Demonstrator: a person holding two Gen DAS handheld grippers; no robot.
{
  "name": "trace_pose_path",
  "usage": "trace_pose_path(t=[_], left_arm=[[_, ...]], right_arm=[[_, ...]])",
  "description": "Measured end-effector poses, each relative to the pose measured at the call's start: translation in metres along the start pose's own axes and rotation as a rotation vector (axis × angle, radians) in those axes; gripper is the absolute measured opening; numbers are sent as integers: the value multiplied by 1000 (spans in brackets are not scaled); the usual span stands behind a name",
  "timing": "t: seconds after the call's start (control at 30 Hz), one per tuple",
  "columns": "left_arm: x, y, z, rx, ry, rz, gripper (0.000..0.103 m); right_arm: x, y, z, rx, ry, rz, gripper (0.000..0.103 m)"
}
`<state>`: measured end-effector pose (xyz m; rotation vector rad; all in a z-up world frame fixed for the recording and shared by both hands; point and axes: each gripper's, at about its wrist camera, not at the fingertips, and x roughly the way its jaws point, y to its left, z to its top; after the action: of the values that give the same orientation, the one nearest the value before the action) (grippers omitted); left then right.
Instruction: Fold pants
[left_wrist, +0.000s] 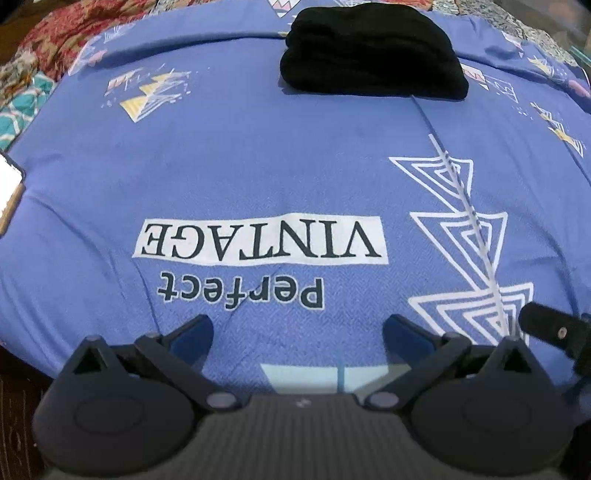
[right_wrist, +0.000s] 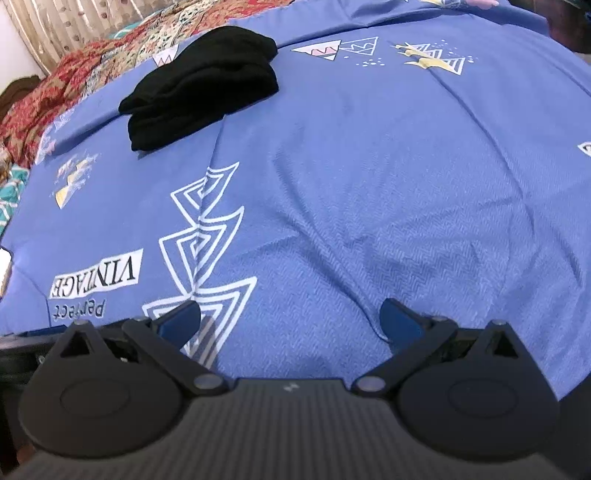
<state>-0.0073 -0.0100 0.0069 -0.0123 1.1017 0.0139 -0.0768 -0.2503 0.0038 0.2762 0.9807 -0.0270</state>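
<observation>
The pants (left_wrist: 373, 55) lay folded into a thick black bundle on the blue sheet (left_wrist: 258, 166), at its far side, well apart from both grippers. In the right wrist view the bundle (right_wrist: 201, 85) sat toward the upper left, its layers stacked and its edges fairly even, with one thicker fold showing along the near side. Nothing touched it.

The left gripper (left_wrist: 297, 334) hung over the near part of the sheet, pointing down at it, its jaws spread wide with only bare cloth between them. Just ahead of its fingers stood the print (left_wrist: 258, 242) reading "VINTAGE" in a white box, with "Perfect" below it, both upside down from this view. To its right ran a column of white nested triangles (left_wrist: 461, 236).

The right gripper (right_wrist: 290, 321) likewise hung with jaws spread wide and nothing between them, over plain blue cloth creased by shallow wrinkles. Its left finger (right_wrist: 181, 321) lay over the lower end of the triangle column.

Beyond the sheet's far left edge showed a patterned red quilt (right_wrist: 48, 92), and past that a curtain (right_wrist: 66, 22)
</observation>
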Motion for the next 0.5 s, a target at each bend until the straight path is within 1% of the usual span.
trace_pose_path(t=[0.17,0.5], left_arm=[[3,0,2,14,7,3,103],[4,1,2,13,2,-3,103]], right_arm=[[3,5,1,-32,-1,-28,103],[7,7,2,-43,-23,-34,103]])
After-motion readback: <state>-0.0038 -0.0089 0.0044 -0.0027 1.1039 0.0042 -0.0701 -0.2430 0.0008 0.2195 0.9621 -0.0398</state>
